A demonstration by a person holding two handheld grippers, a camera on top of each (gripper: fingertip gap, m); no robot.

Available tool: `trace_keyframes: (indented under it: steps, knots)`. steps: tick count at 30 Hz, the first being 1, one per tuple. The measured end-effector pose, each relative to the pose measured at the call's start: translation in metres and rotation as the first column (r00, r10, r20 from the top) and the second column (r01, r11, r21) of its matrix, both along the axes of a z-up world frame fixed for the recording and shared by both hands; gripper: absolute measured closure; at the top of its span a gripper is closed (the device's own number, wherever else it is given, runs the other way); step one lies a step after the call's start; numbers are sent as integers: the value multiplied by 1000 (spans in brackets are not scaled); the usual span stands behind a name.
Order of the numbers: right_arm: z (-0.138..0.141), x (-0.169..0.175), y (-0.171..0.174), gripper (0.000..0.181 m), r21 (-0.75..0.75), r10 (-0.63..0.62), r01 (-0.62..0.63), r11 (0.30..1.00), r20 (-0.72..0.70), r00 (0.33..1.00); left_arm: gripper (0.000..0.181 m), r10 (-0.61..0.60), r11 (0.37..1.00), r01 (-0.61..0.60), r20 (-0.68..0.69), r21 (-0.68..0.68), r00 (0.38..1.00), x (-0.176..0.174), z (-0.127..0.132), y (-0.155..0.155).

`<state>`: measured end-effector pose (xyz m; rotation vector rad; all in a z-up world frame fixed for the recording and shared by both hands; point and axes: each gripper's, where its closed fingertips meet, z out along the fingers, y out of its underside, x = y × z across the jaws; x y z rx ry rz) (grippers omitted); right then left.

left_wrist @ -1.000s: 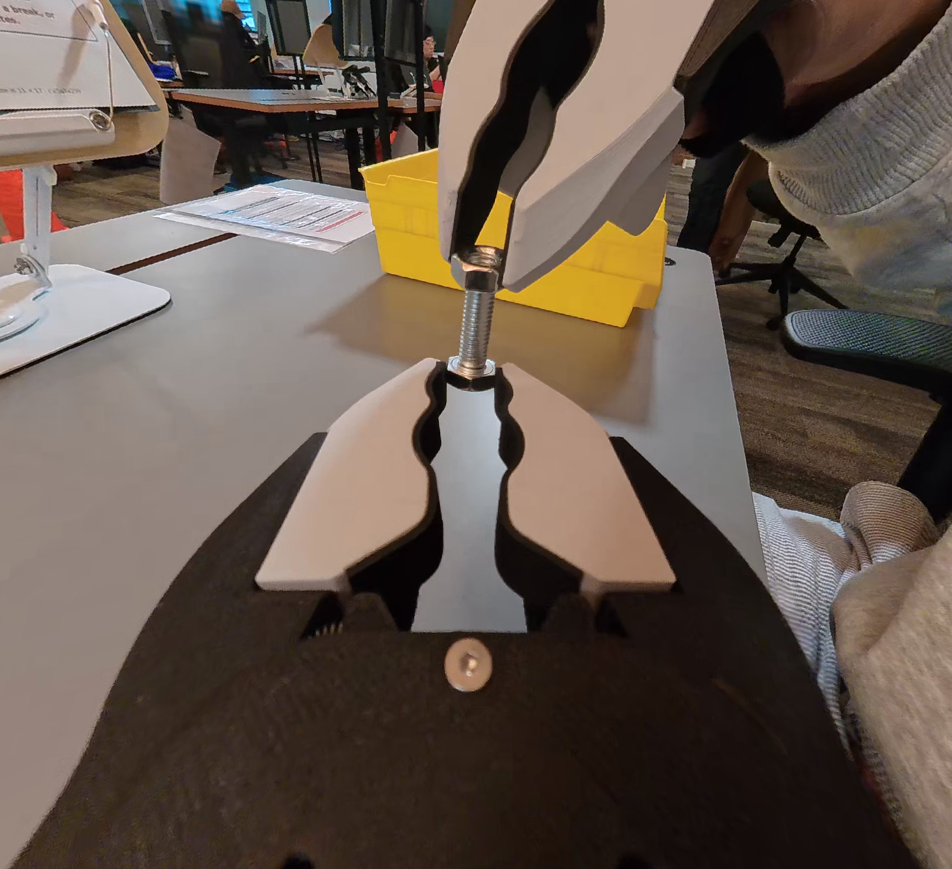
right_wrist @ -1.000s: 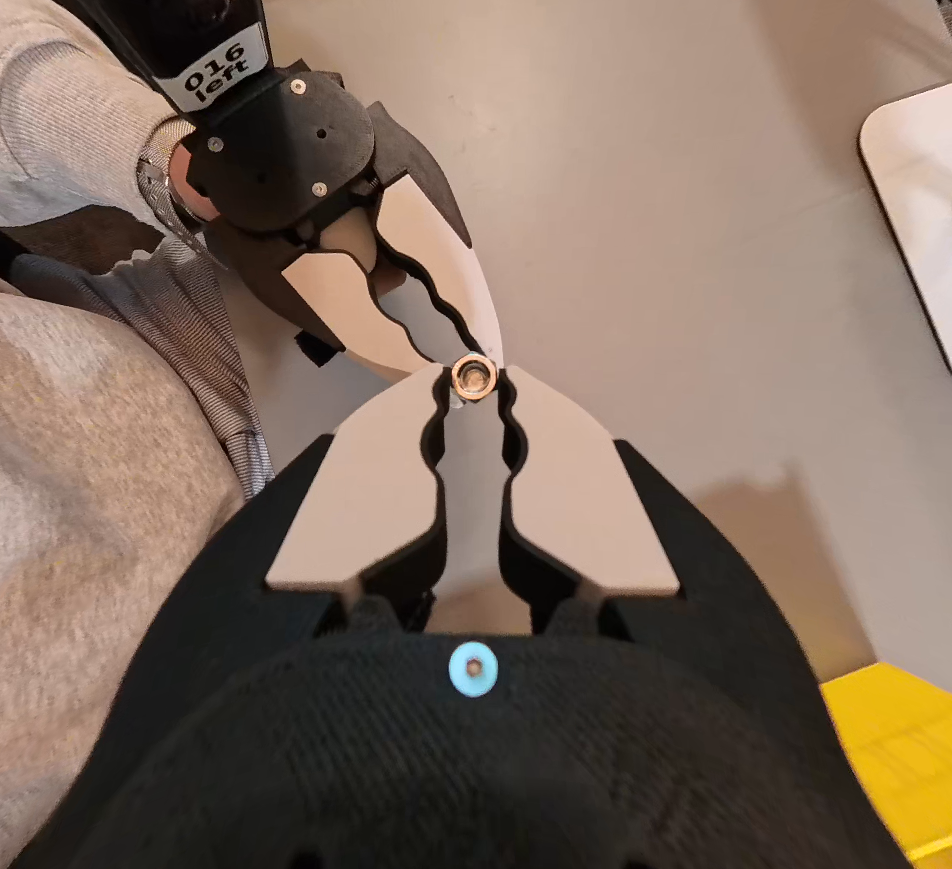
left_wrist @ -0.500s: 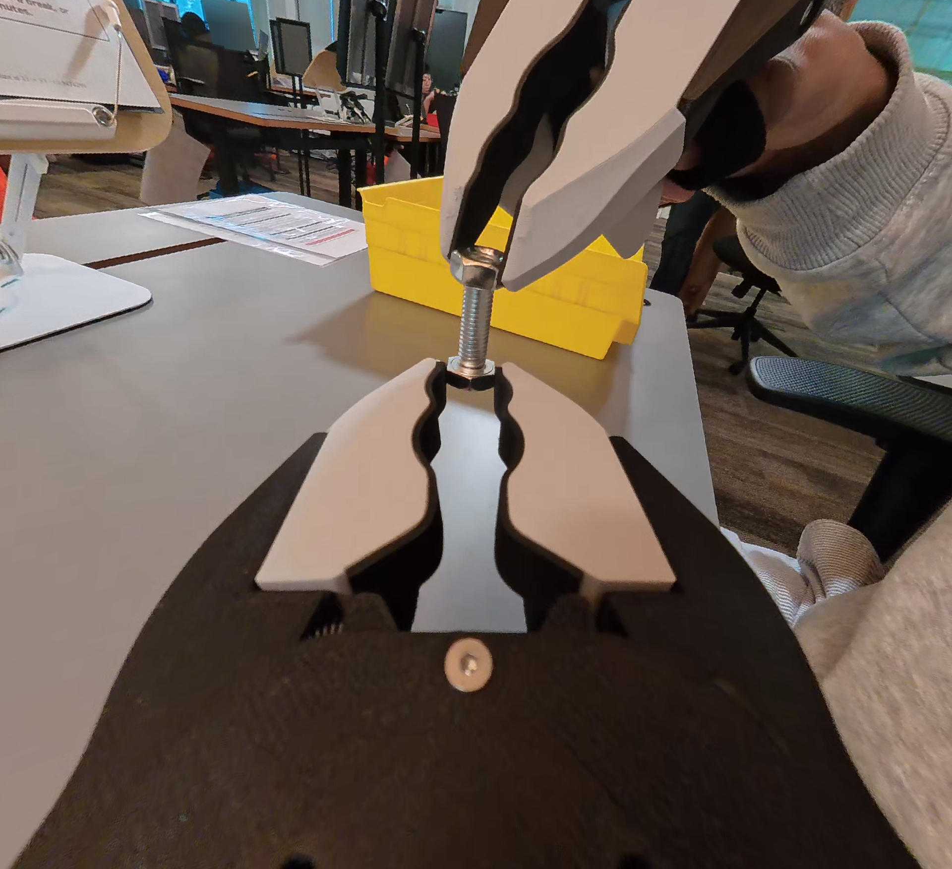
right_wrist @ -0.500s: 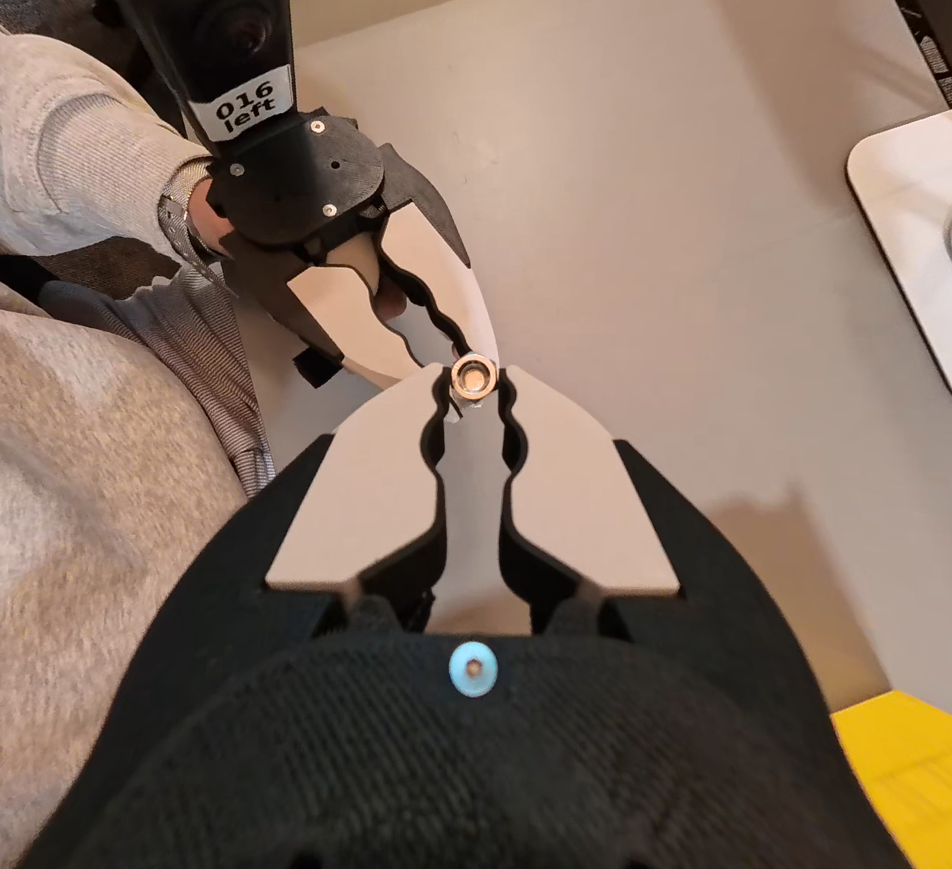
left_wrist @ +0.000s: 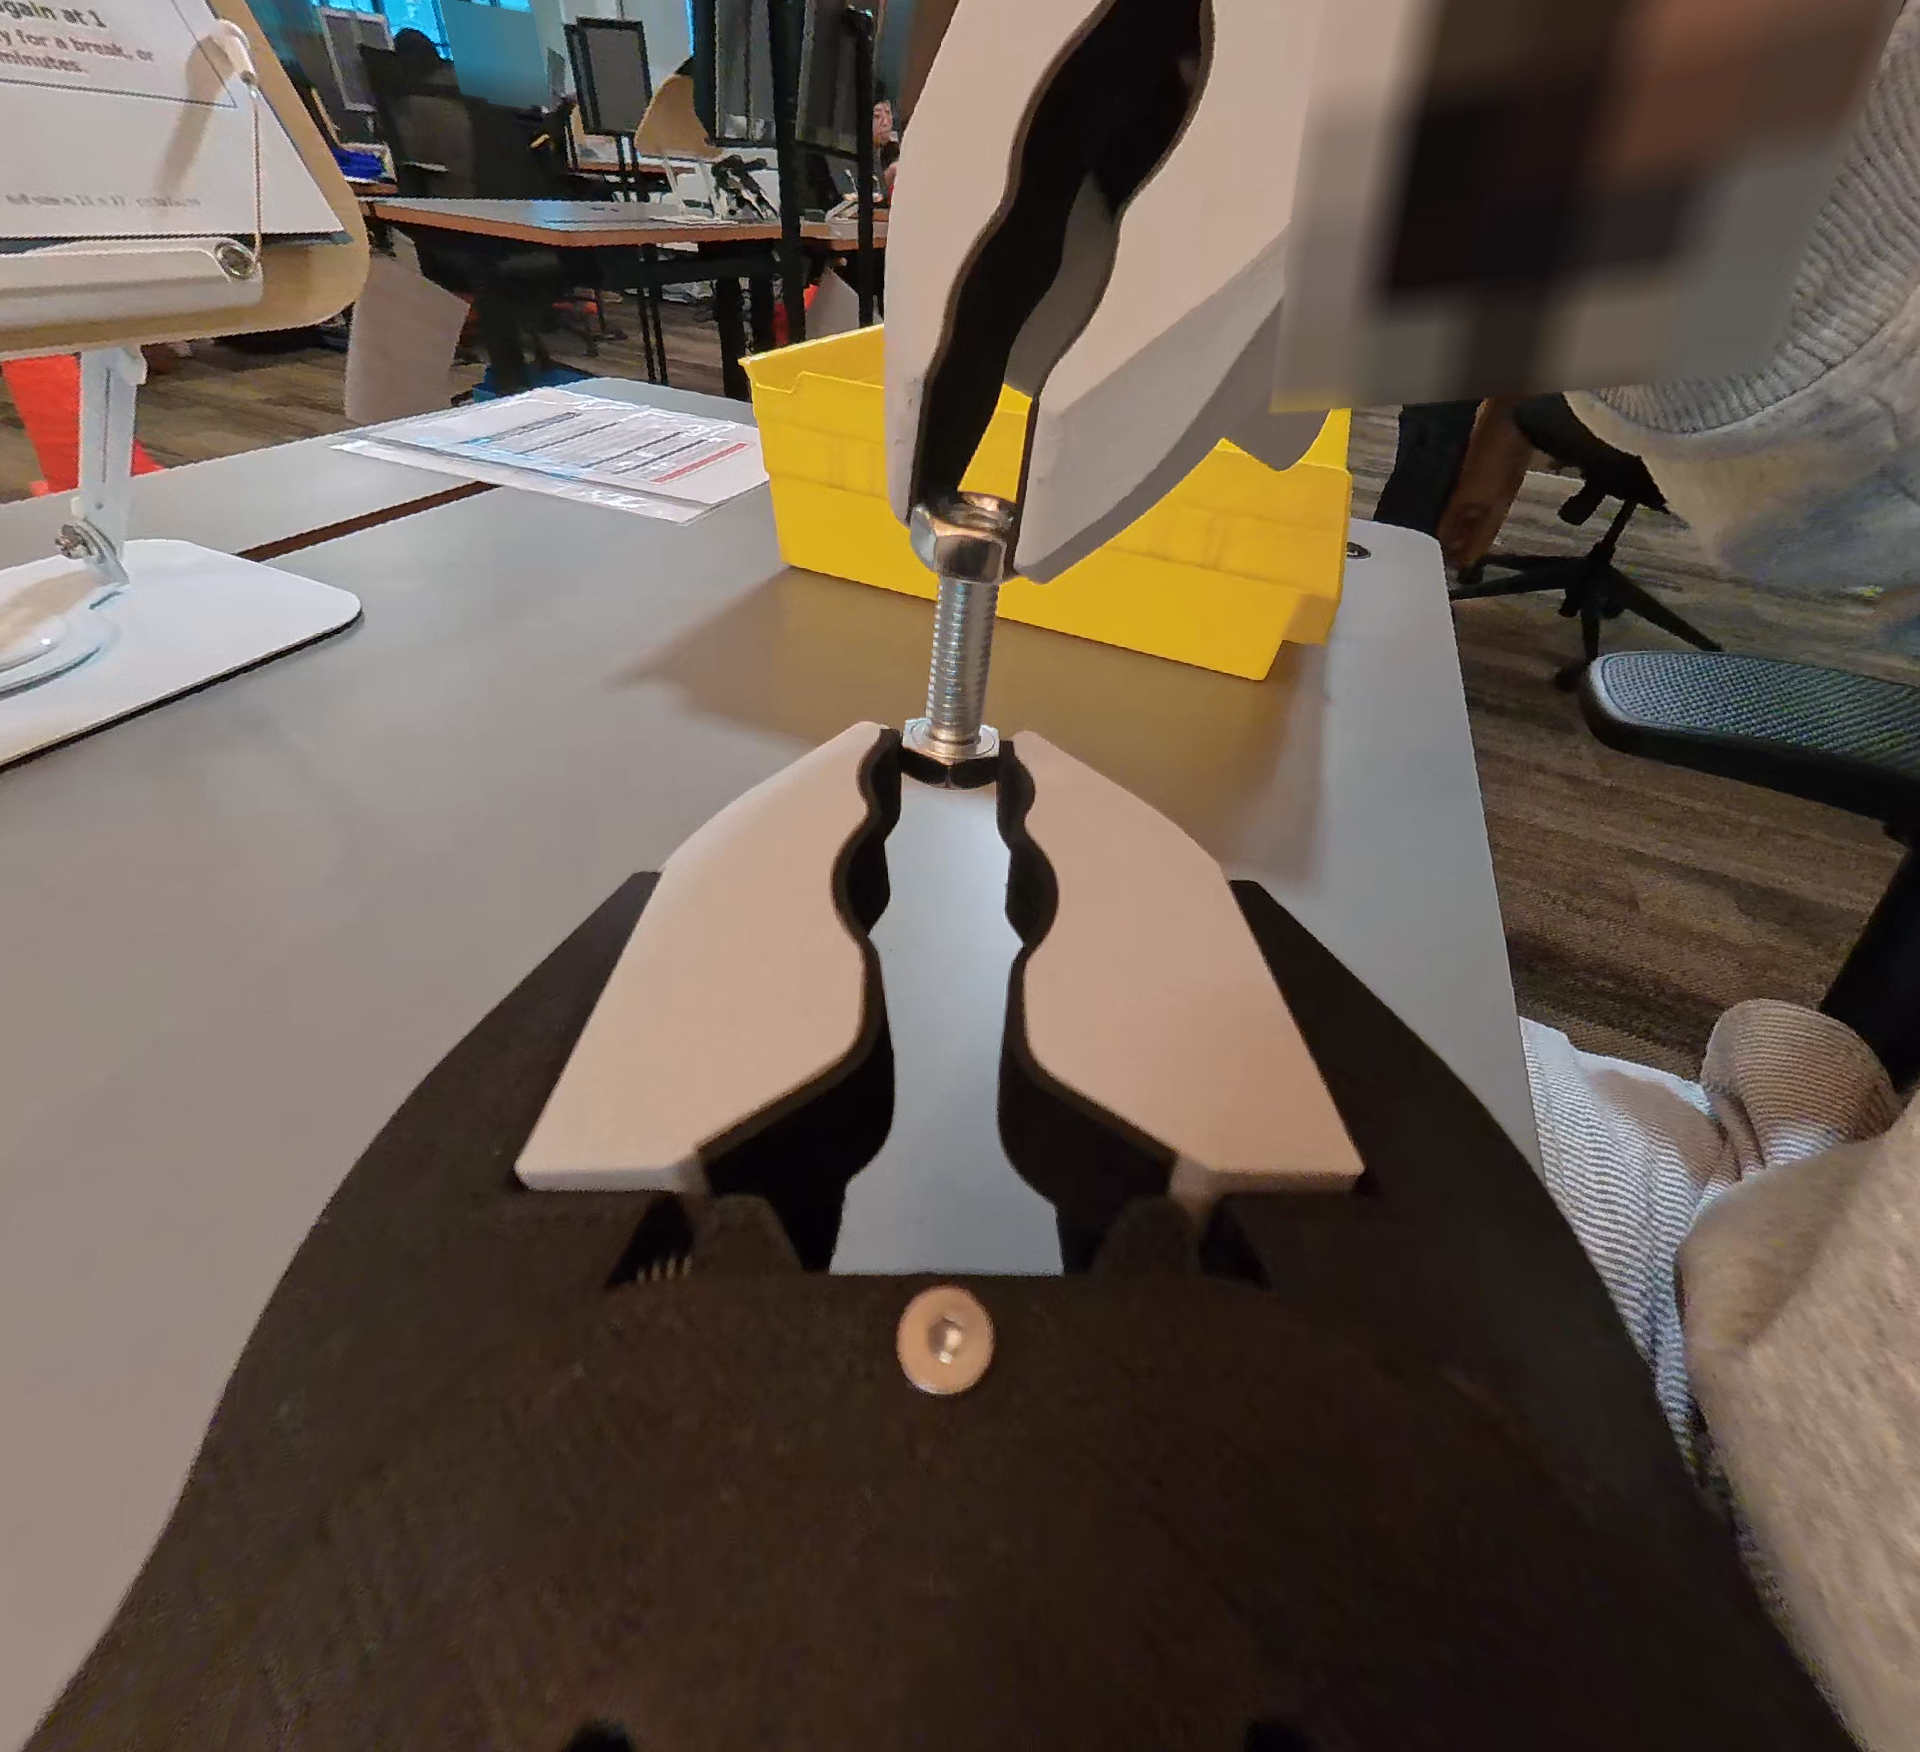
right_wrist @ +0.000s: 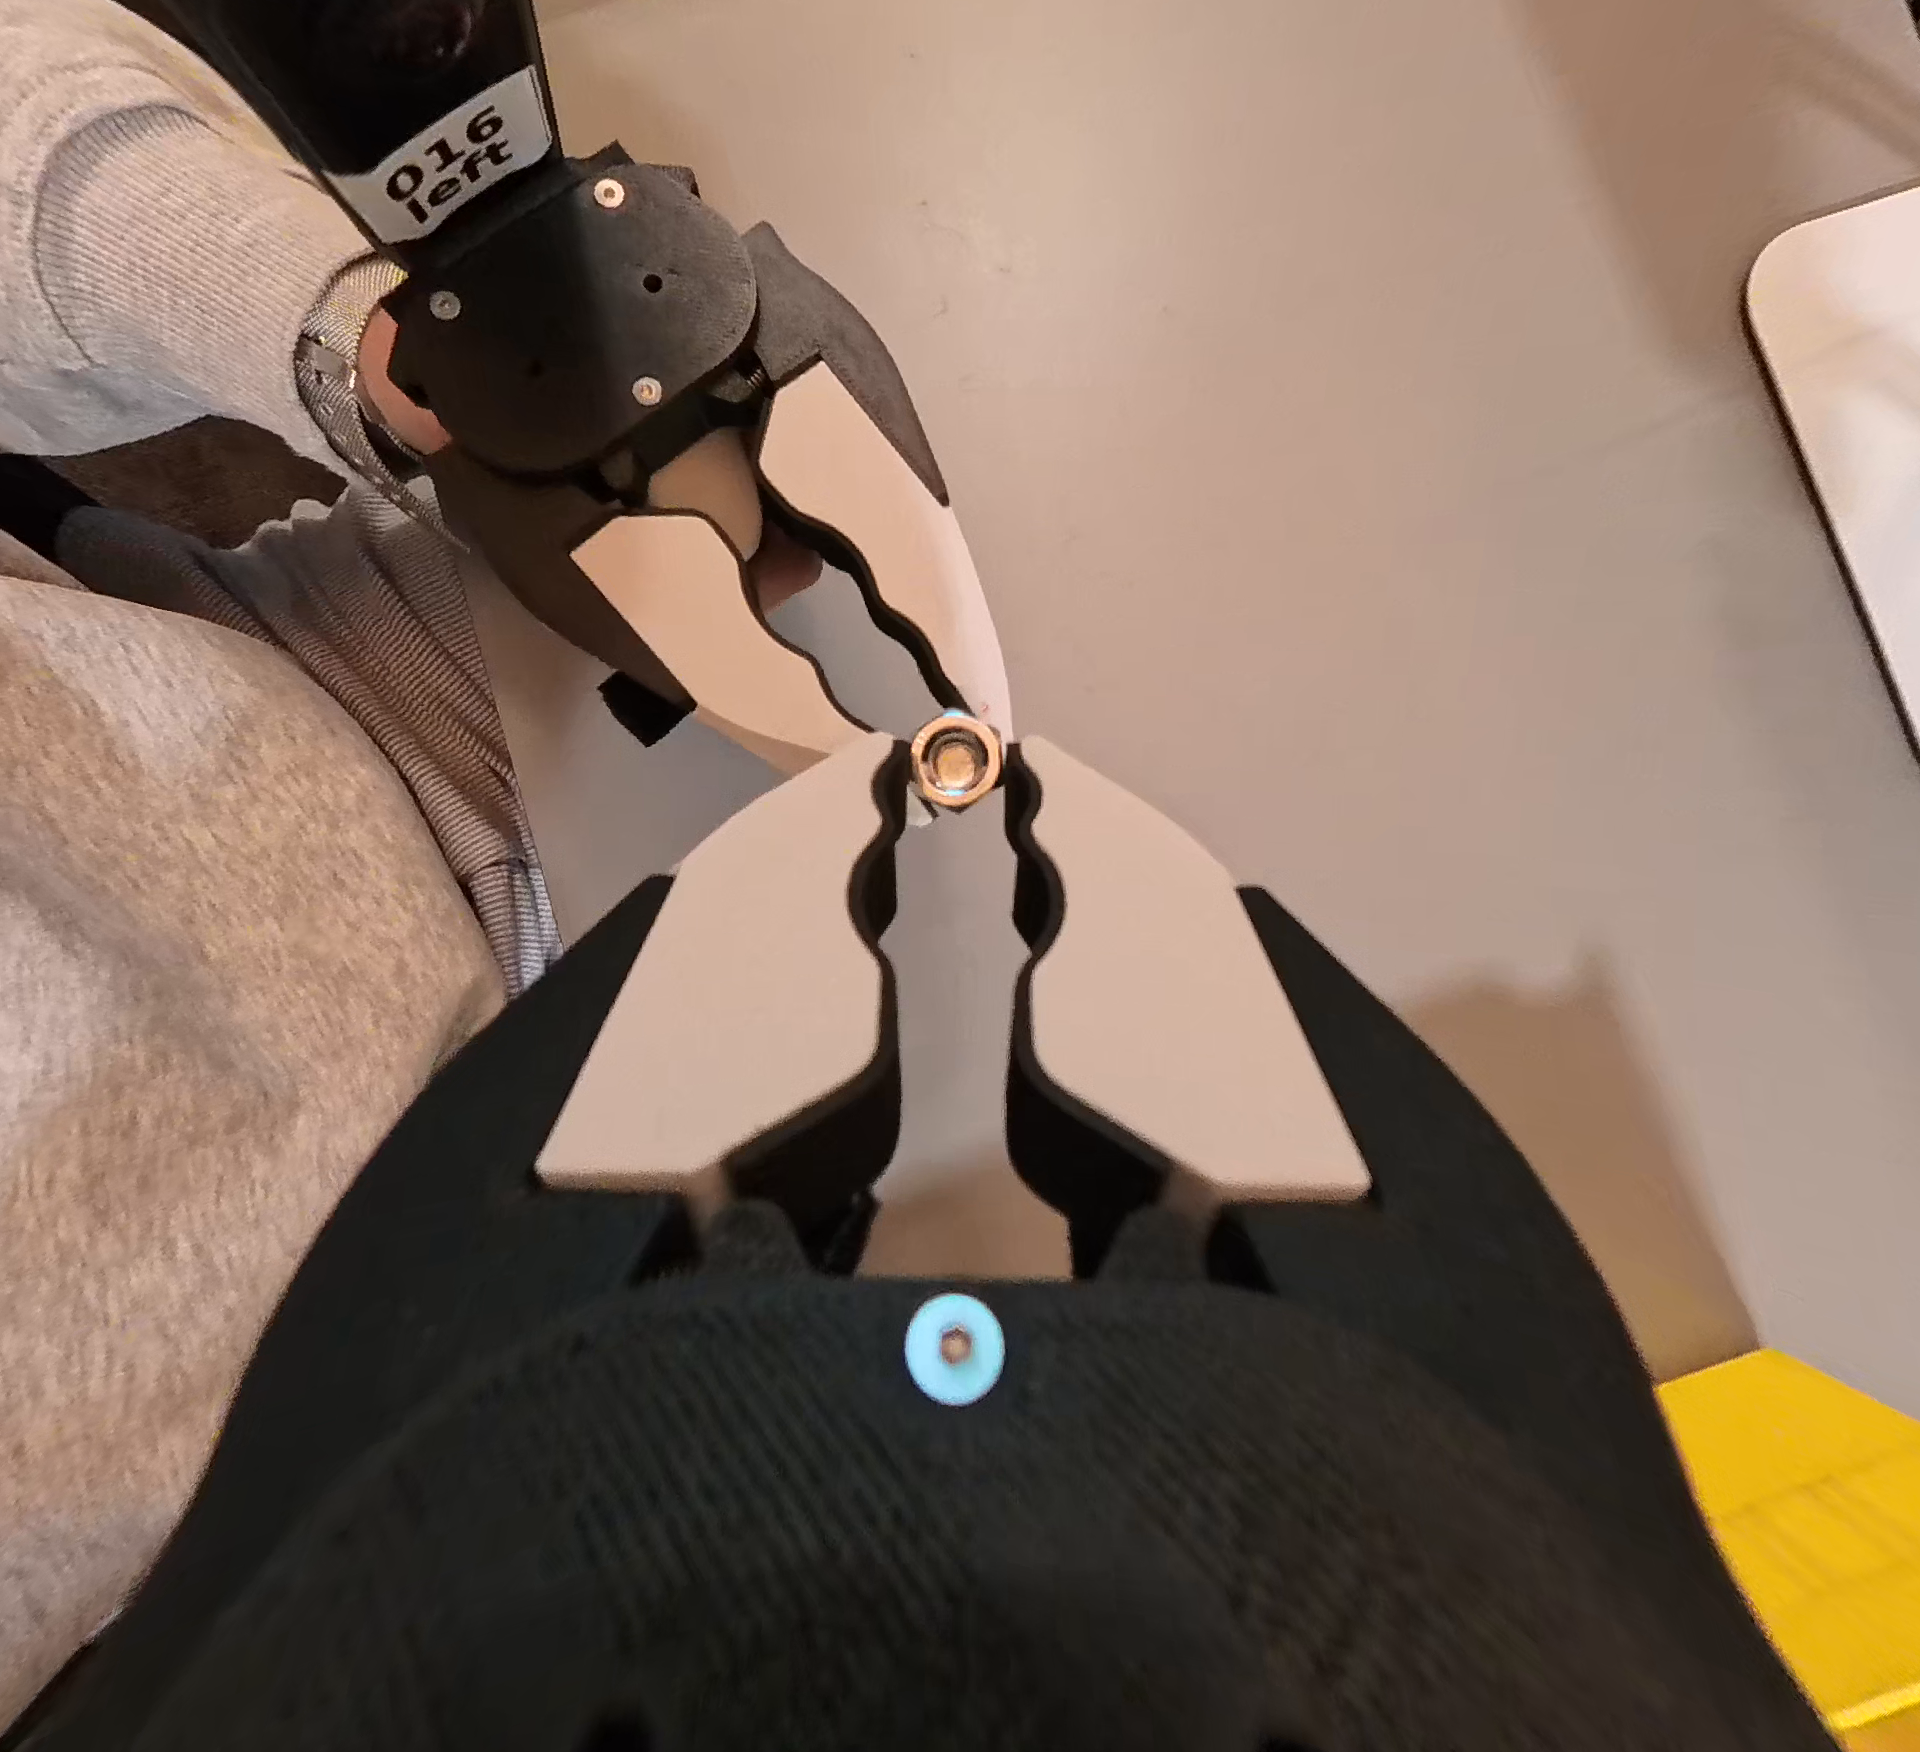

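Gripping one bolt [left_wrist: 962, 653]: left gripper [left_wrist: 950, 760] head, right gripper [right_wrist: 954, 764] nut [left_wrist: 960, 540].

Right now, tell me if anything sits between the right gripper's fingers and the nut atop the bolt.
Nothing visible does. The right gripper is shut directly on the nut. Below it only bare bolt thread runs down to the left gripper, which clamps the bolt's lower end.

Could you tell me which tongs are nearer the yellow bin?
Right tongs: they grip the nut just before the yellow bin; left tongs hold the bolt's head lower, nearer the camera.
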<state>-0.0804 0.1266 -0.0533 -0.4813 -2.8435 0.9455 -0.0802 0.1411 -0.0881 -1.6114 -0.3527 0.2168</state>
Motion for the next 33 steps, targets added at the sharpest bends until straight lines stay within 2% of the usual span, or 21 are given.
trace_keyframes:
  steps: [16,18,21,24,27,29,33]
  knots:
    - [7,-1,0,159,-16,6,-7,1000,-33,999,163,-5,1000,4,24,19,1000,0,1,0]
    - [13,1,-1,156,-55,13,-14,998,-28,1000,163,-5,999,4,38,32,999,-1,1,-2]
    - [33,1,-4,154,-202,9,-21,979,-61,998,163,-5,998,1,61,60,998,-4,3,-4]
    - [61,-1,-3,154,-431,-46,-26,902,-154,987,163,-4,995,-5,90,95,996,-6,6,-7]
    - [70,0,4,150,-647,-139,-34,762,-214,967,163,-2,994,-10,101,112,995,-7,7,-9]
    - [58,1,10,147,-728,-194,-18,686,-207,959,163,-5,994,-6,98,110,995,-7,7,-9]
    - [22,0,20,144,-797,-265,34,603,-160,951,163,-29,994,18,99,110,995,-2,7,-4]
